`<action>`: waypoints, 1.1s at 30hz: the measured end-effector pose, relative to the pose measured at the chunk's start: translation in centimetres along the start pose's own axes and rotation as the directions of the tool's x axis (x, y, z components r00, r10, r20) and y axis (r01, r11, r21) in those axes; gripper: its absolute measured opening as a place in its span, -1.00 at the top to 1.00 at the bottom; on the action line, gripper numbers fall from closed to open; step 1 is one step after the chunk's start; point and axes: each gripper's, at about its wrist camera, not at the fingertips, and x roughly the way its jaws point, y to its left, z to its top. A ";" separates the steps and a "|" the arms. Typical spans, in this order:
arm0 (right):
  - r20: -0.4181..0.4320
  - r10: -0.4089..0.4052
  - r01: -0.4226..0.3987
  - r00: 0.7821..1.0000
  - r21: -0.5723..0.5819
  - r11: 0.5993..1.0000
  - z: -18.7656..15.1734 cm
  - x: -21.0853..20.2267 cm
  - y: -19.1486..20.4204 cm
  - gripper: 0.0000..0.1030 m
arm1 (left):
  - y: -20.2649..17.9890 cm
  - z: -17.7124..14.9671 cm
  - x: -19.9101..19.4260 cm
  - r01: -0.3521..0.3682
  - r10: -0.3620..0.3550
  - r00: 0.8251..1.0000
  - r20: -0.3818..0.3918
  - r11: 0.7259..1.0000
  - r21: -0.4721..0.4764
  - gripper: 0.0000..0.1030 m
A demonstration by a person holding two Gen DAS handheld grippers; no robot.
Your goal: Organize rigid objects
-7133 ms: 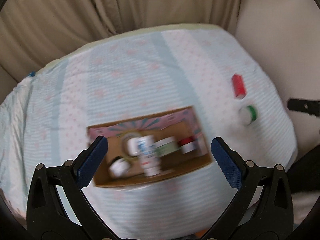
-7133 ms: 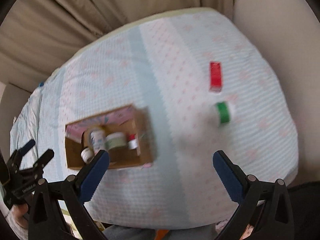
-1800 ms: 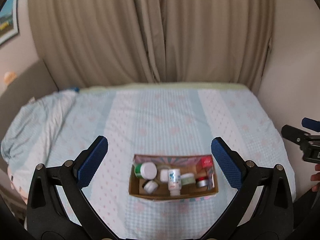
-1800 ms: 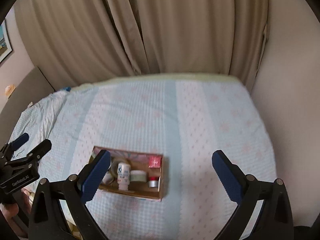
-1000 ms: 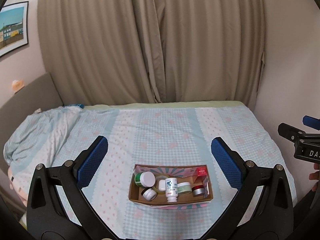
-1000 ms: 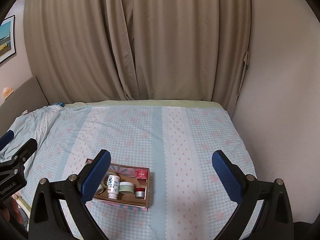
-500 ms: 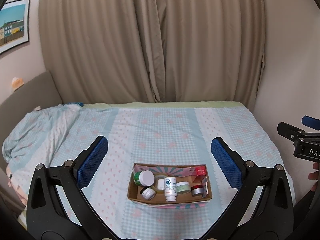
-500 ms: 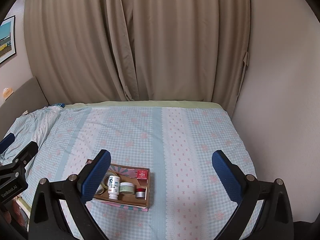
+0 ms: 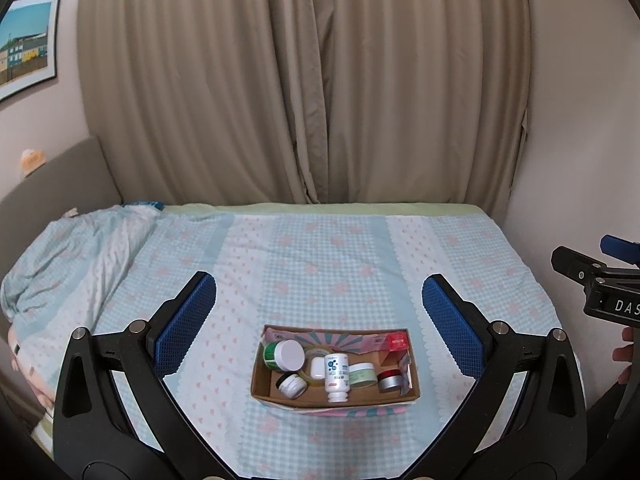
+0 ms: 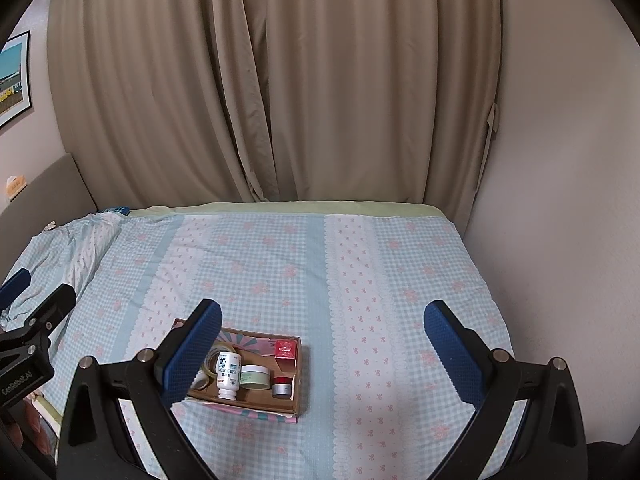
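Note:
A shallow cardboard box sits on the bed near its front edge. It holds a white bottle, a green jar with a white lid, a pale green jar, a red and silver jar, a red carton and small white jars. My left gripper is open and empty, held high above the box. My right gripper is open and empty, above the bed to the right of the box.
The bed has a blue and pink checked cover, bunched at the left. Beige curtains hang behind it. A wall stands on the right. A headboard and a framed picture are at the left.
In 7 seconds both grippers have pulled back and up from the bed. The red carton and green jar, then loose on the right, now lie in the box. Over the last second little moves.

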 end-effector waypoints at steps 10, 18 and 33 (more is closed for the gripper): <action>0.003 0.000 0.000 1.000 0.000 1.000 0.1 0.0 -0.1 -0.96 | -0.3 -0.3 0.1 -0.006 0.006 1.000 0.003 1.000 -0.001 -0.99; 0.008 -0.001 0.001 1.000 0.001 1.000 0.1 0.0 0.0 -0.96 | -0.5 -0.5 -0.1 -0.007 0.007 1.000 0.013 1.000 0.003 -0.99; 0.014 -0.002 0.003 1.000 -0.003 1.000 0.1 0.2 0.2 -0.96 | -0.6 -0.5 -0.4 -0.029 0.028 0.998 0.047 1.000 0.008 -0.99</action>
